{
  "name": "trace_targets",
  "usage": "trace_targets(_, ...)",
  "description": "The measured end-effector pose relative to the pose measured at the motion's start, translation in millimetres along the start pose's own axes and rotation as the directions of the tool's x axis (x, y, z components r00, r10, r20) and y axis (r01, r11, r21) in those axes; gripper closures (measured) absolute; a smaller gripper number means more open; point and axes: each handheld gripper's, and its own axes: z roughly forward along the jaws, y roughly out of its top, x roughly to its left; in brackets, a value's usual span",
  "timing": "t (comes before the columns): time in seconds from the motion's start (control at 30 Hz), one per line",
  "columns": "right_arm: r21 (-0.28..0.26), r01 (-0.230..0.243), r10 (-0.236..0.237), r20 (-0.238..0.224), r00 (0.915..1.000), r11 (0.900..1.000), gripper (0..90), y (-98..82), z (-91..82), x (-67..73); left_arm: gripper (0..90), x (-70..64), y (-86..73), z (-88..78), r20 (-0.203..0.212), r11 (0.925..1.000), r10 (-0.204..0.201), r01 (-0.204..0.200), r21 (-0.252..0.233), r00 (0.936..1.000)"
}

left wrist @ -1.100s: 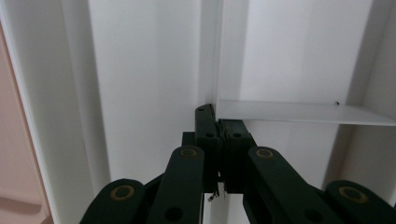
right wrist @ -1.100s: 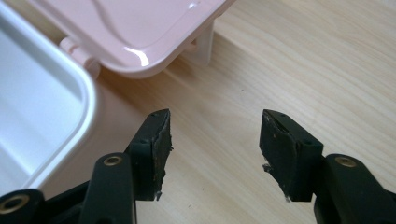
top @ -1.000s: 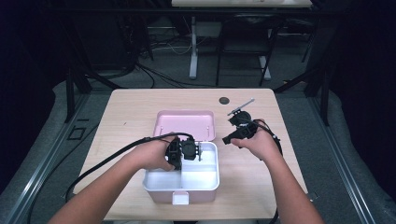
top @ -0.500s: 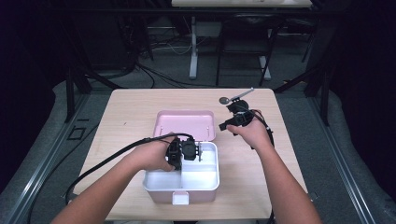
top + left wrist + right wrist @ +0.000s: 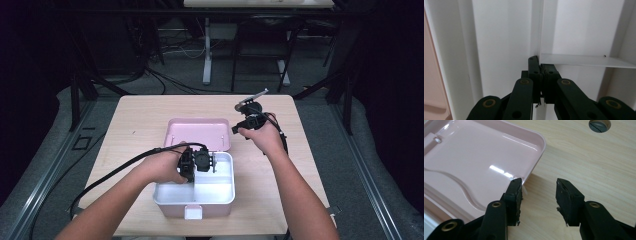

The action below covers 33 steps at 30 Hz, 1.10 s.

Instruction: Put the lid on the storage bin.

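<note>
While the left gripper (image 5: 200,161) hangs over the white box (image 5: 220,192) at lower centre of the high view, its jaws meet on the edge of a thin white divider (image 5: 584,60), seen at centre right of the left gripper view; the box's white walls rise behind it. Hinged to the far side of the box, the pink lid (image 5: 197,131) lies open and flat on the wooden table (image 5: 140,115). At right of centre in the high view, the right gripper (image 5: 245,125) hovers just beside the lid's right-hand corner. Its jaws, which have just been closing, stand apart with only bare table between them; in the right gripper view (image 5: 537,195) the left jaw overlaps the lid's corner (image 5: 534,150), contact undecidable. A round hole (image 5: 599,124) marks the table at upper right.
</note>
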Motion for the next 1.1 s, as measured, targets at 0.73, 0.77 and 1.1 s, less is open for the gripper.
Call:
trace_targets(0.73,0.092,-0.072,0.068,0.053,0.9963,0.993,64.4,17.9,48.5,10.9,87.6,0.0,0.0,-0.2,-0.003,1.0000,-0.002,0.002,0.000,1.0000)
trace_targets(0.77,0.090,-0.076,0.071,0.056,0.9959,0.993,65.4,18.0,49.8,10.7,87.5,0.0,0.0,-0.1,-0.002,1.0000,-0.002,0.002,0.000,1.0000)
trace_targets(1.1,0.108,-0.127,0.123,0.048,0.9913,0.986,70.3,19.5,60.6,9.9,87.5,-0.1,-0.1,-0.1,-0.003,1.0000,-0.003,0.003,-0.001,1.0000)
